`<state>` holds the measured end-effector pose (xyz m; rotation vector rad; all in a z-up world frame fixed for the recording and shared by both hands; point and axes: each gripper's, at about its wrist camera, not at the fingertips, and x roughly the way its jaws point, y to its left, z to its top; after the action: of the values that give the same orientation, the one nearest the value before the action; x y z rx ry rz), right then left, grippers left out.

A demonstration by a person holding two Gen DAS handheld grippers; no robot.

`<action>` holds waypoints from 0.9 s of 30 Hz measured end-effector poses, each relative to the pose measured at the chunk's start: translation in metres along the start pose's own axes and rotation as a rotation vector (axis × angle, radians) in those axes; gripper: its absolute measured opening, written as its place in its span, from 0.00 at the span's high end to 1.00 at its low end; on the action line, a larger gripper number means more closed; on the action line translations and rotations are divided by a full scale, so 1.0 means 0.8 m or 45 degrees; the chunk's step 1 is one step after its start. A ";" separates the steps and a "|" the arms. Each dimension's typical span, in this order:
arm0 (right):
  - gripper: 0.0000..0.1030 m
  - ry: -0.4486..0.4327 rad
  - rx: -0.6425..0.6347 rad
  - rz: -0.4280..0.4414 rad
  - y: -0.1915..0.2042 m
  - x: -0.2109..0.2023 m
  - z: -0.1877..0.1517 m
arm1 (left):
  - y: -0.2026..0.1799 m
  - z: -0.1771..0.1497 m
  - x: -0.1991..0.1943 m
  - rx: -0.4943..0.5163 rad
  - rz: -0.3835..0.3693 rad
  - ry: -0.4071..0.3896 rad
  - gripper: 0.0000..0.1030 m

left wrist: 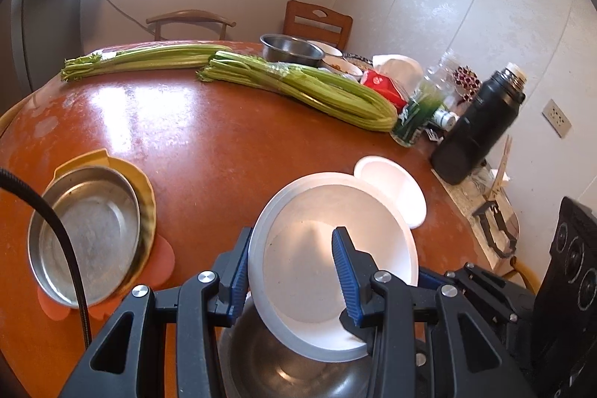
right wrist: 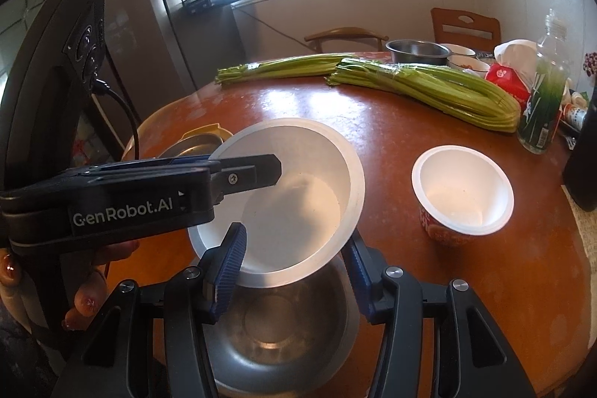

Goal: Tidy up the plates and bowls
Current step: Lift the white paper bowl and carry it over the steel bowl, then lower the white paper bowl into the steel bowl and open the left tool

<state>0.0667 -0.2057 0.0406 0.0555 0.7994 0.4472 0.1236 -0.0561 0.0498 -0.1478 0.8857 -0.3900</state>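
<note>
A round red-brown table point(left wrist: 179, 122) is seen, filling most of both views. Two long bundles of celery point(left wrist: 298, 84) are laid across its far side, the right one reaching towards the clutter at the far right. A black flask point(left wrist: 477, 129) is stood upright at the right edge, with a glass bottle point(right wrist: 544, 92) just to its left. A shallow steel pan point(left wrist: 86, 234) is set on a yellow tray at the near left. A steel bowl point(right wrist: 283, 334) is placed at the near edge, directly below both grippers.

The white bowl point(left wrist: 317, 248) is held tilted above that steel bowl, its opening turned towards the cameras; whether the two touch cannot be told. The left gripper point(left wrist: 293, 234) is clamped on the left wall of the white bowl, one finger outside the rim and the other inside. In the right wrist view it is seen from the side, carried by a hand point(right wrist: 86, 301). The right gripper point(right wrist: 294, 237) is held at the near rim of the white bowl with its jaws drawn in narrow; one finger is seen in front of the rim and the other behind it, and whether the pads press on it cannot be told.

A small white cup point(right wrist: 462, 196) with a red printed side is stood upright to the right of the white bowl, apart from it
</note>
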 end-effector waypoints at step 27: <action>0.47 0.152 -0.027 0.057 0.015 0.001 -0.056 | 0.001 -0.073 0.005 0.001 0.077 0.138 0.60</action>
<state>0.0314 -0.1999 0.0114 0.0270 0.9123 0.5048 0.0809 -0.0548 0.0098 -0.0996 0.9944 -0.3447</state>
